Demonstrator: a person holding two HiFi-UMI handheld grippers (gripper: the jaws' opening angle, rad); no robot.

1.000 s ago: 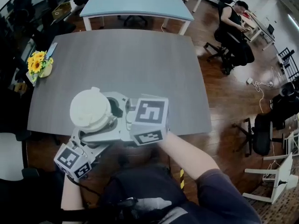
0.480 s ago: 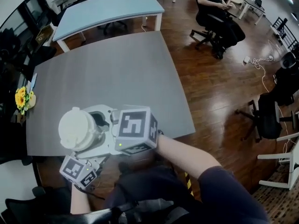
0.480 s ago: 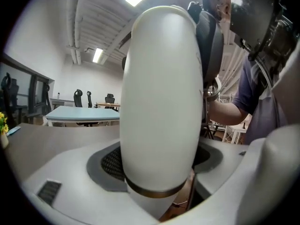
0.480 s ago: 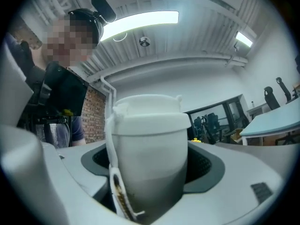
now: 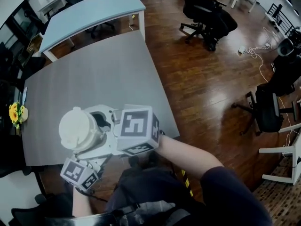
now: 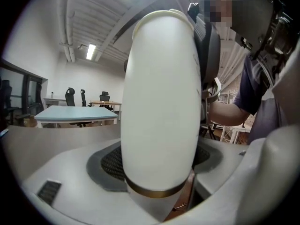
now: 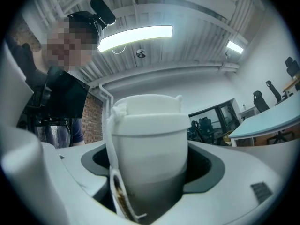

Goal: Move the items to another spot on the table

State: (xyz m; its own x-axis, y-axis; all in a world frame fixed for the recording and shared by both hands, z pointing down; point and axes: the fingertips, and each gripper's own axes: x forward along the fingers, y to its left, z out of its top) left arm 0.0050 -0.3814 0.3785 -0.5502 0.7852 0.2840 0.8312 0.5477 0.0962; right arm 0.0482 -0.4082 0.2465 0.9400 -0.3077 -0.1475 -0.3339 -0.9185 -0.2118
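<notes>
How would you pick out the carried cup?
At the large grey table's near edge, the left gripper and right gripper together clamp a smooth white lidded cup; the left's jaws just closed slightly on it. Unlike the yellow flowers at the left edge, it is plain white.

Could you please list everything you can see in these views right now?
white lidded cup: one, white with brown band, over the grey table's near part
grey table: one, grey, under the cup
light blue table: one, beyond the grey table
yellow flowers: one bunch, grey table's left edge
seated person: one, dark clothes, top of head view
dark office chair: one, right, on wooden floor
left claw: white, shut on the cup, jaws just closed slightly
right claw: white, shut on the cup
right forearm: one, bare, behind right claw
</notes>
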